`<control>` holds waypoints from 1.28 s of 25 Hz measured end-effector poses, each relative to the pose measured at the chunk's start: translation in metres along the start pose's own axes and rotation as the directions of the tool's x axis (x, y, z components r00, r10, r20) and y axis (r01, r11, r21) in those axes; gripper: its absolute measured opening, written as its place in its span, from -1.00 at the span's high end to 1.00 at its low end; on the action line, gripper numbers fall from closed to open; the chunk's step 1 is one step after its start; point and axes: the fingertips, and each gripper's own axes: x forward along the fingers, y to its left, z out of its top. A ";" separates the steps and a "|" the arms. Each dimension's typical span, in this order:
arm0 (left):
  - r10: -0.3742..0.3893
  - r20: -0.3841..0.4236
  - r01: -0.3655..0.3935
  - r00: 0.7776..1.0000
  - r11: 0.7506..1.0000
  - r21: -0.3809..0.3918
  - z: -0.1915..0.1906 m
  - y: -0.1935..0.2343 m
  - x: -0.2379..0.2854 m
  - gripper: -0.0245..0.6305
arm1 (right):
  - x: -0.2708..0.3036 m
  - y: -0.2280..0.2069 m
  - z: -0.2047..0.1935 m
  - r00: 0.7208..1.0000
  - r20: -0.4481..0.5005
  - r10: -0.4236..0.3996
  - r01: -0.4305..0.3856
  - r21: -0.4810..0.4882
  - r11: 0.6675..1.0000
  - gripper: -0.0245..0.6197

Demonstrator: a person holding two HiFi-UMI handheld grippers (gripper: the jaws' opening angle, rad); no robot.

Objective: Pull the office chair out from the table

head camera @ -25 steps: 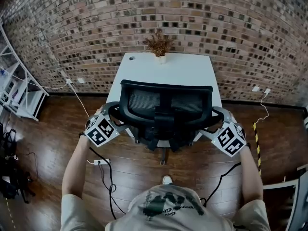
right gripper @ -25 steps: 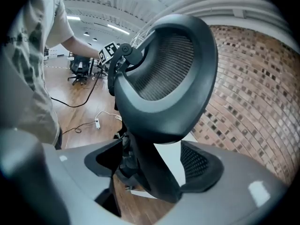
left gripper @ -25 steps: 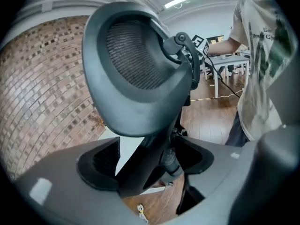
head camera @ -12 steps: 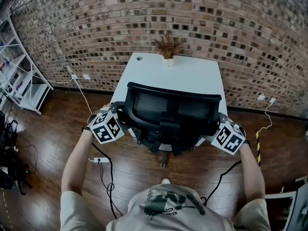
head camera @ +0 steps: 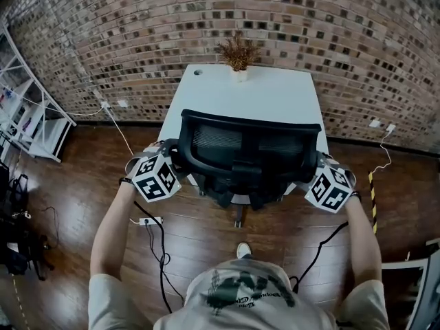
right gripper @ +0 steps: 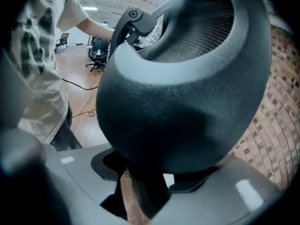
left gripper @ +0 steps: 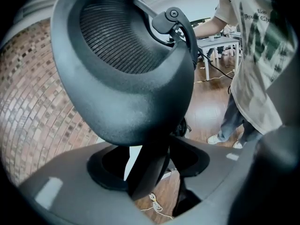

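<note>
In the head view, the office chair (head camera: 251, 153) is seen from behind, pushed in at the near edge of the white table (head camera: 206, 88), its seat partly under the tabletop. A small dried plant (head camera: 238, 52) is set at the table's far edge, against the brick wall (head camera: 124, 26). The left gripper (head camera: 172, 158) is held at the left edge of the chair's back and the right gripper (head camera: 317, 168) at its right edge, each marker cube just outside the frame. A power strip (head camera: 146, 221) and cables are seen on the wooden floor (head camera: 206, 236), and a white rack (head camera: 31, 126) at the far left.

In the left gripper view, the jaws are seen apart, having just been closing, and the dark rim of the mesh backrest (left gripper: 126, 74) is framed between them. No press of the pads on it is shown. A person's shirt (left gripper: 255, 60) is seen at the right.

In the right gripper view, the jaws are likewise apart after just closing, with the opposite rim of the chair's back between them. Brick is seen at the right.
</note>
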 end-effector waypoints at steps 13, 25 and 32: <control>0.018 0.008 -0.018 1.000 1.000 0.006 0.001 -0.035 -0.028 0.04 | -0.021 0.037 0.004 1.000 -0.022 -0.017 0.017 -0.004 1.000 0.16; 0.013 0.028 -0.013 1.000 0.999 0.030 0.004 -0.098 -0.069 0.05 | -0.056 0.103 0.006 0.998 -0.047 -0.041 0.041 0.004 0.999 0.16; 0.003 0.026 -0.004 1.000 0.999 0.036 0.004 -0.134 -0.094 0.06 | -0.076 0.142 0.008 0.997 -0.063 -0.039 0.040 0.010 0.999 0.16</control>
